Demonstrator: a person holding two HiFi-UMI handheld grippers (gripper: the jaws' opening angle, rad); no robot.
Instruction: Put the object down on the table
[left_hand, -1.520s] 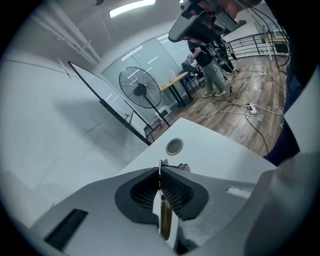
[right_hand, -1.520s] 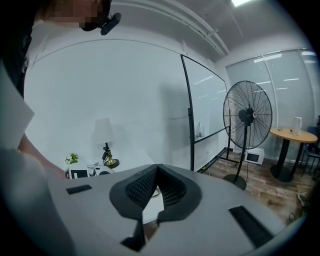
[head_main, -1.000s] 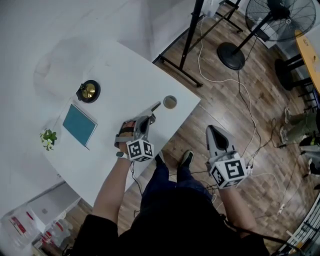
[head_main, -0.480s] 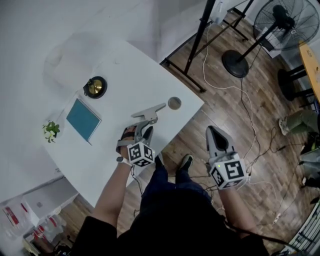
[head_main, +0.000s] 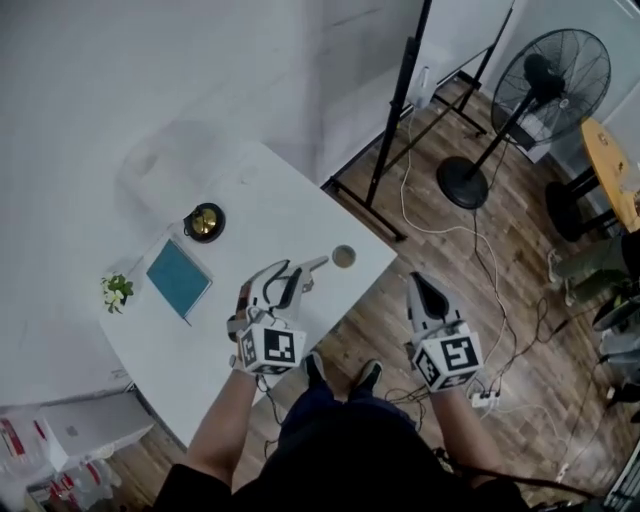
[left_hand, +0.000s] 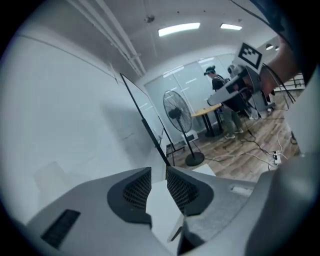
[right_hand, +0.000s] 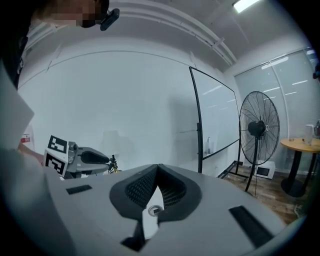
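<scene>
1. Our left gripper (head_main: 300, 270) has its dark, mesh-textured pads (left_hand: 137, 189) spread, with only the smooth white table (head_main: 270, 195) between them.
2. The small round object (head_main: 343, 256) sits on that table near its edge, just beyond the left jaws.
3. Our right gripper (head_main: 415, 285) hangs over the wood-plank floor (head_main: 450, 240), jaws pressed together, empty.
4. A flat teal rectangle (head_main: 178, 278) lies further in.

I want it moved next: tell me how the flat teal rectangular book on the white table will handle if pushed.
The flat teal rectangular book lies flat on the white table, so it would probably slide, not roll or tip. It looks thin, so likely light, and its low edges may resist pinching.
</scene>
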